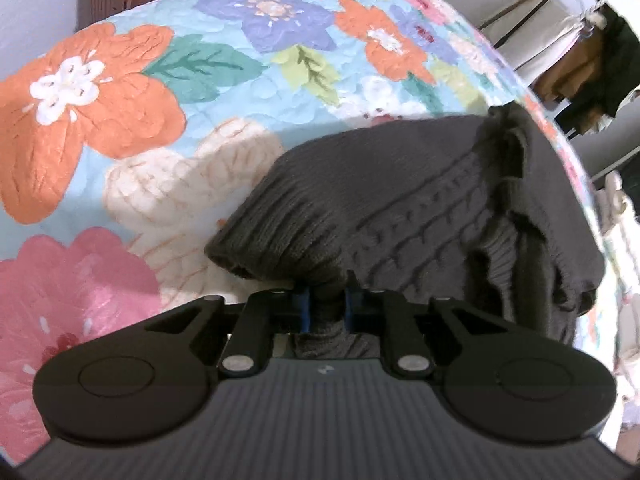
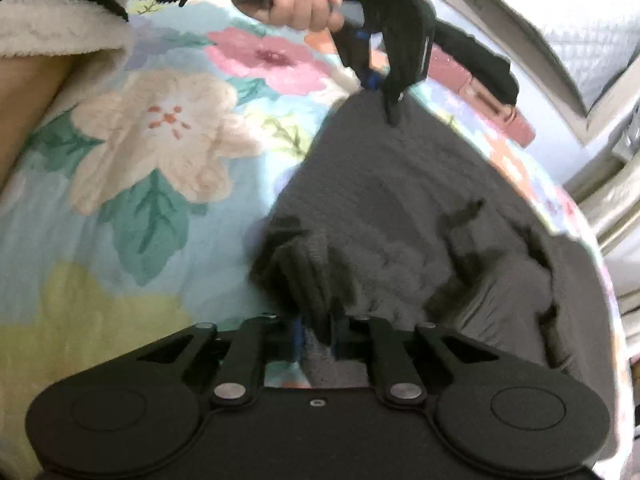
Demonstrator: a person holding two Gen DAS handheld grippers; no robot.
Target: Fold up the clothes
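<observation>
A bed under a floral quilt (image 1: 132, 92) fills both views, its big orange, pink and cream blooms running from nine o'clock round to one o'clock. It serves as the flat surface for folding.

On it lies a dark grey cable-knit sweater (image 1: 420, 208), occupying the left wrist view from the centre out to four o'clock, and the right wrist view from twelve o'clock down to five o'clock. Part of it is bunched into ridges, so the fold looks only partway done.

At the far edge of the left wrist view, around two o'clock, hangs a clothes rack (image 1: 580, 40) with garments.

The left hand-held gripper (image 1: 326, 308) is clamped on a ribbed edge of the sweater at six o'clock in its own view; in the right wrist view it shows at twelve o'clock (image 2: 384, 96), held in the person's hand (image 2: 304, 4). The right hand-held gripper (image 2: 318, 336) is likewise clamped on a ribbed fold at six o'clock. Pinching two separate edge points probably lets the person carry the knit over evenly.
</observation>
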